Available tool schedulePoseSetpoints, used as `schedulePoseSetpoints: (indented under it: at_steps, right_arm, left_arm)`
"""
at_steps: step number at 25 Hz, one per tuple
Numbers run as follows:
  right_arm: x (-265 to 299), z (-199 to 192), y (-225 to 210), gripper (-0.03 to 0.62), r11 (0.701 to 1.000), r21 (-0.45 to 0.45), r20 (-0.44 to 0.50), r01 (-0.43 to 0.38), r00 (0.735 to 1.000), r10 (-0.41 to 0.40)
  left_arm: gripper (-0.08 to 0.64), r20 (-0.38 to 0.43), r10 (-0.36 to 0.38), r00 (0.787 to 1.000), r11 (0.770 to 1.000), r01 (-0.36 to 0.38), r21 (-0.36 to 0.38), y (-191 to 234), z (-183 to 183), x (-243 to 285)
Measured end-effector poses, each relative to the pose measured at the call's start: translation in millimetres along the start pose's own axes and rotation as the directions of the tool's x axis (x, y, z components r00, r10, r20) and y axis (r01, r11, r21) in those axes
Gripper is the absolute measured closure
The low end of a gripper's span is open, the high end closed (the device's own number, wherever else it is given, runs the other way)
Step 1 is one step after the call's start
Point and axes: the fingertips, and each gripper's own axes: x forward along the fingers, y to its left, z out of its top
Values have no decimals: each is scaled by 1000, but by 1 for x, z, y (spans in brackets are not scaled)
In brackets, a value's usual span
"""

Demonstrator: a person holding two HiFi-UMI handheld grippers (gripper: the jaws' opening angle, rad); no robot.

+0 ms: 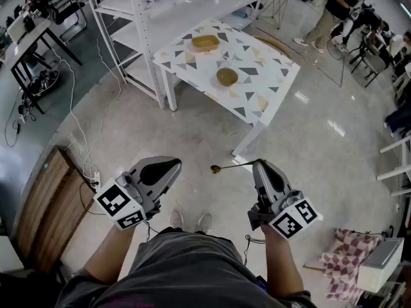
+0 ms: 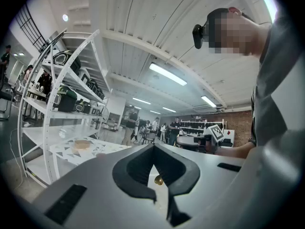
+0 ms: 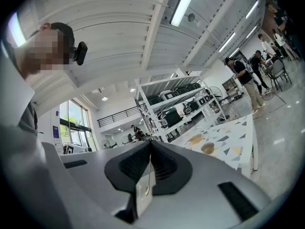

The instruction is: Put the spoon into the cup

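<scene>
Two claws are held level over the floor, well apart from the table. The right claw is clamped on the handle end of the spoon; the left claw has its jaws together with nothing in them. The spoon is slim and gold-coloured, with a small round bowl, and it sticks out sideways toward the left claw. The step in hand looks like the carry: walk up, grip firmly so the thin handle cannot swivel, then tip the bowl down over the cup. What seems to be a clear cup stands on the table between two wooden dishes, too faint to be sure
</scene>
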Motion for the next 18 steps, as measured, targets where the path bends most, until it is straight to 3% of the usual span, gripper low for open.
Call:
schedulePoseSetpoints:
  at_steps: [18]
  right_arm:
    - [-26,1,-27,569,1000,20,2,-22,1000,22]
  left_arm:
    - [546,0,44,999,999,-44,-8,-30,-16,18]
